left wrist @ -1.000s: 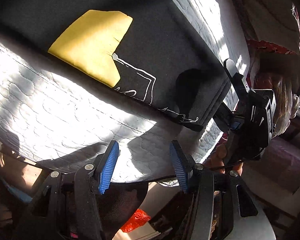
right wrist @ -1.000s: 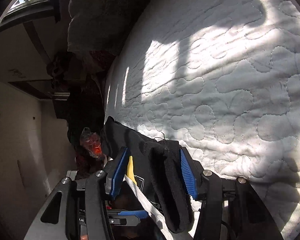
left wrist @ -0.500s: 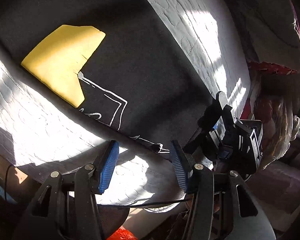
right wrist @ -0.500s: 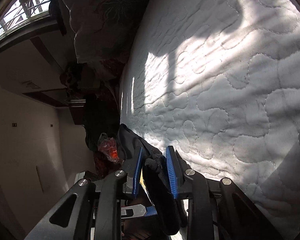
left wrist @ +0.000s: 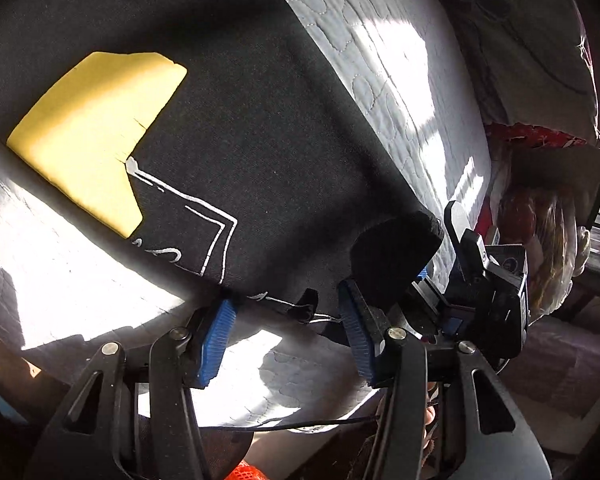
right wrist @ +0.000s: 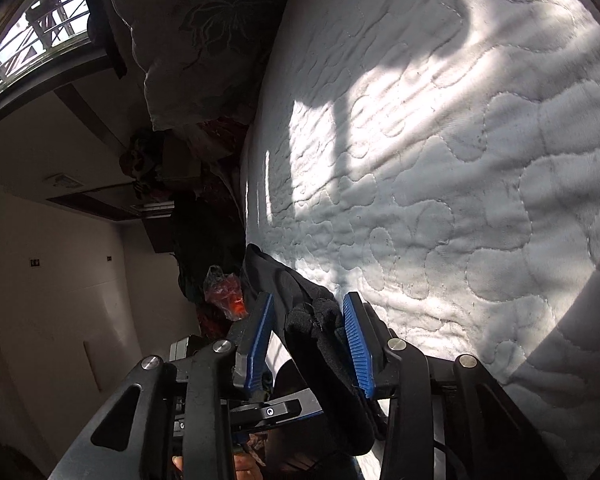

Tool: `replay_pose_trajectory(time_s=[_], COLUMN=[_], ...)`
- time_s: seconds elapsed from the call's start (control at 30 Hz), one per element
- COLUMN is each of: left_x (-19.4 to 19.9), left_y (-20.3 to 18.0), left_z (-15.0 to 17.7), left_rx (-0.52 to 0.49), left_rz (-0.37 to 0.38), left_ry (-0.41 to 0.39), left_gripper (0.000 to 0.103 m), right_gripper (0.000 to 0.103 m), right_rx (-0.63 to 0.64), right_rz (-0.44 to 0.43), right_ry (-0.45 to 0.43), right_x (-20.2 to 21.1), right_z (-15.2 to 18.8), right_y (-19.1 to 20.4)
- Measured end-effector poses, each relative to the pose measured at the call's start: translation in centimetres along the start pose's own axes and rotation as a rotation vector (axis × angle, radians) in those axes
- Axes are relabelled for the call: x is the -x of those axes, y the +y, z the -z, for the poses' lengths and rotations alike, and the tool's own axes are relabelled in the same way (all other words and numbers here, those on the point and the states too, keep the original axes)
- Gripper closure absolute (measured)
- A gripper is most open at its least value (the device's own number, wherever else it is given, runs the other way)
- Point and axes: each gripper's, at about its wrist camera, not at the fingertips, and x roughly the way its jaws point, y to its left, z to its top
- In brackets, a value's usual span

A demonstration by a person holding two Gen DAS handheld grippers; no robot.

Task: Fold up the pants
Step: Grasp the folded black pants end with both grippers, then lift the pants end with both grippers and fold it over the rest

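We hold the left gripper (left wrist: 286,342) low at the mattress (left wrist: 384,80) edge, jaws spread, the hem of the black pants (left wrist: 260,152) lying between its blue pads but unpinched. Our right gripper (right wrist: 310,346) points sideways along the bed, jaws parted around a bunched fold of the pants (right wrist: 324,344), cloth touching one pad. The pants lie flat across the quilted mattress, yellow patch (left wrist: 96,128) up.
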Motion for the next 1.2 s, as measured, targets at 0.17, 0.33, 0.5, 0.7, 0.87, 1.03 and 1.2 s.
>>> replay_pose_trajectory(time_s=[0.17, 0.33, 0.5, 0.7, 0.87, 1.03, 1.2], left_x=[0.3, 0.0, -1.0, -1.7, -0.9, 0.3, 1.7], left_y=[0.8, 0.7, -0.6, -1.1, -0.8, -0.5, 0.3], left_z=[0.1, -0.5, -1.3, -2.2, -1.7, -1.4, -1.5], left_rx=[-0.004, 0.007, -0.018, -0.057, -0.077, -0.076, -0.059], left_rz=[0.024, 0.037, 0.039, 0.068, 0.085, 0.129, 0.178], left_ry=[0.003, 0.011, 0.031, 0.101, 0.114, 0.137, 0.162], left_gripper=[0.054, 0.054, 0.059, 0.095, 0.095, 0.095, 0.095], right_gripper=[0.055, 0.072, 0.081, 0.081, 0.081, 0.081, 0.082], right_rx=[0.082, 0.151, 0.165, 0.099, 0.07, 0.084, 0.105], right_rz=[0.109, 0.265, 0.306, 0.29, 0.305, 0.339, 0.414], right_ry=[0.058, 0.021, 0.001, -0.047, -0.083, -0.117, -0.133], right_x=[-0.7, -1.5, -1.4, -0.7, -0.1, 0.1, -0.2], right_z=[0.5, 0.7, 0.9, 1.4, 2.2, 3.3, 4.4], right_y=[1.5, 2.4, 2.5, 2.0, 2.2, 4.2, 6.6])
